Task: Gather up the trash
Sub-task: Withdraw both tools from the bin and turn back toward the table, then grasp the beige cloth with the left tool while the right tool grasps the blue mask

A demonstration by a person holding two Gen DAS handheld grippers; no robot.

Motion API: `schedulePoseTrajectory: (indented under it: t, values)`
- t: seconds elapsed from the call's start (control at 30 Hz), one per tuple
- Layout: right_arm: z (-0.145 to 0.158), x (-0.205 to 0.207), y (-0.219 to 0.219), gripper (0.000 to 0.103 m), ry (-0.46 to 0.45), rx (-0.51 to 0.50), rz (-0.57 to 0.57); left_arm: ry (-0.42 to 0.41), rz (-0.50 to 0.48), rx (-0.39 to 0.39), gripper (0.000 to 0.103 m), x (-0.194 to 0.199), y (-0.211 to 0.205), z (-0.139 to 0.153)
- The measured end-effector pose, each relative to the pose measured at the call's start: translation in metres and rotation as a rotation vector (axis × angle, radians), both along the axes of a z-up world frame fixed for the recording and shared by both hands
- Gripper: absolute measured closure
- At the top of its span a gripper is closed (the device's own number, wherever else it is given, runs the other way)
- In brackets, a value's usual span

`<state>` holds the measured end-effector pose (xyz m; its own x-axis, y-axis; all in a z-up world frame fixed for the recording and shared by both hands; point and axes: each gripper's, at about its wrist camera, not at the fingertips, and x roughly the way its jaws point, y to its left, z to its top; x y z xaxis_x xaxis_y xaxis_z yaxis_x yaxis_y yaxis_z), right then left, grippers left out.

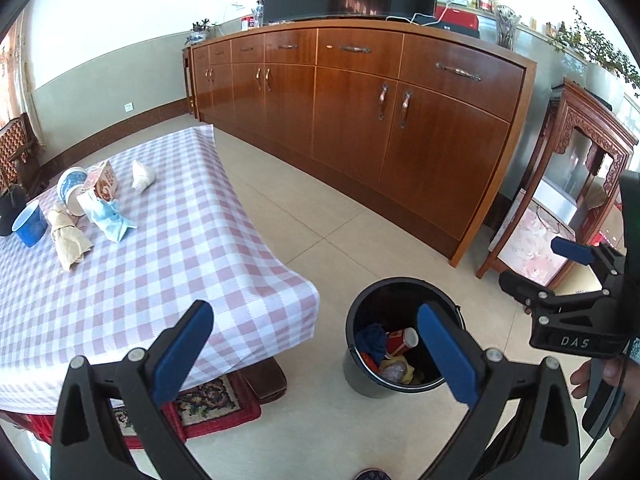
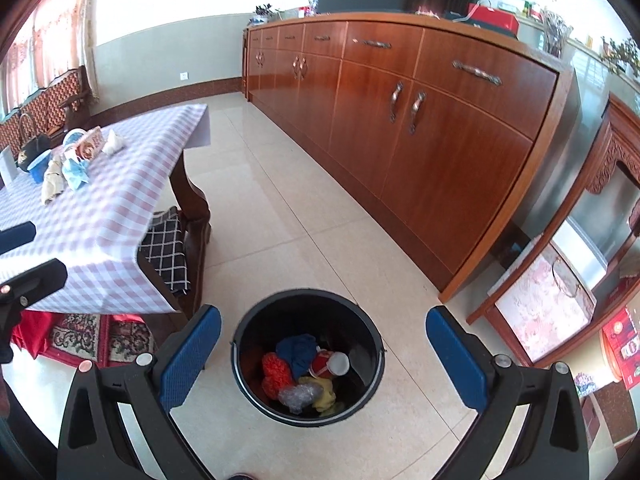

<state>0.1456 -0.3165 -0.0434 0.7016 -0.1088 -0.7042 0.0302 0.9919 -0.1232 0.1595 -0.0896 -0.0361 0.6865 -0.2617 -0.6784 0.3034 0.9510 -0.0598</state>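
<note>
A pink-and-white checked tablecloth (image 1: 160, 256) covers the table. The round black plastic bin (image 2: 308, 356) holds a blue rag (image 2: 298, 352), red mesh (image 2: 274, 372) and yellow scraps. The long wooden sideboard (image 1: 360, 128) glows reddish-brown; the gripper pads (image 2: 192, 356) are blue.

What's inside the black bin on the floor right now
The black bin holds a blue cloth, red cup, red mesh, clear plastic and yellow wrapper. Anything underneath is covered.
</note>
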Motion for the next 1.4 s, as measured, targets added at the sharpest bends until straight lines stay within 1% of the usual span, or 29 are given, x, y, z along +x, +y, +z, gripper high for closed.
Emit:
schedulePoseTrajectory:
  t: [0.13, 0.33, 0.4, 0.47, 0.53, 0.63, 0.7, 0.73, 0.9, 0.97, 1.23, 1.27, 1.3, 1.4]
  values:
    - [0.014, 0.009, 0.022, 0.0, -0.029, 0.016, 0.036, -0.002, 0.043, 0.003, 0.0, 0.001, 0.021, 0.004]
    - [0.026, 0.021, 0.063, 0.0, -0.069, 0.032, 0.111, -0.036, 0.124, 0.012, 0.0, -0.003, 0.063, 0.014]
    - [0.03, 0.022, 0.077, 0.0, -0.095, 0.044, 0.136, -0.042, 0.15, -0.002, 0.0, -0.004, 0.079, 0.017]
    - [0.031, 0.025, 0.088, 0.0, -0.102, 0.065, 0.16, -0.046, 0.19, -0.016, 0.0, -0.006, 0.097, 0.018]
    - [0.031, 0.031, 0.099, 0.0, -0.093, 0.088, 0.188, -0.047, 0.221, -0.035, 0.0, -0.007, 0.113, 0.018]
    - [0.028, 0.04, 0.114, 0.0, -0.075, 0.114, 0.219, -0.066, 0.286, -0.035, 0.001, -0.009, 0.136, 0.019]
    - [0.024, 0.046, 0.123, 0.0, -0.049, 0.164, 0.243, -0.081, 0.326, -0.035, 0.001, -0.012, 0.152, 0.02]
    - [0.023, 0.05, 0.128, 0.0, -0.038, 0.172, 0.251, -0.085, 0.339, -0.036, 0.001, -0.013, 0.16, 0.021]
    - [0.026, 0.06, 0.162, 0.0, -0.021, 0.161, 0.289, -0.089, 0.397, -0.034, 0.002, -0.014, 0.191, 0.021]
    - [0.028, 0.066, 0.174, 0.0, -0.021, 0.178, 0.308, -0.085, 0.418, -0.037, 0.003, -0.013, 0.201, 0.019]
    - [0.024, 0.093, 0.236, 0.0, -0.018, 0.145, 0.434, -0.054, 0.458, -0.04, 0.015, 0.004, 0.231, 0.009]
    - [0.022, 0.096, 0.244, 0.001, -0.018, 0.142, 0.451, -0.048, 0.459, -0.04, 0.018, 0.007, 0.235, 0.007]
    - [0.021, 0.1, 0.251, 0.004, -0.018, 0.141, 0.466, -0.043, 0.459, -0.043, 0.02, 0.011, 0.238, 0.006]
    - [0.014, 0.113, 0.27, 0.014, -0.001, 0.141, 0.502, -0.035, 0.475, -0.042, 0.021, 0.021, 0.248, 0.001]
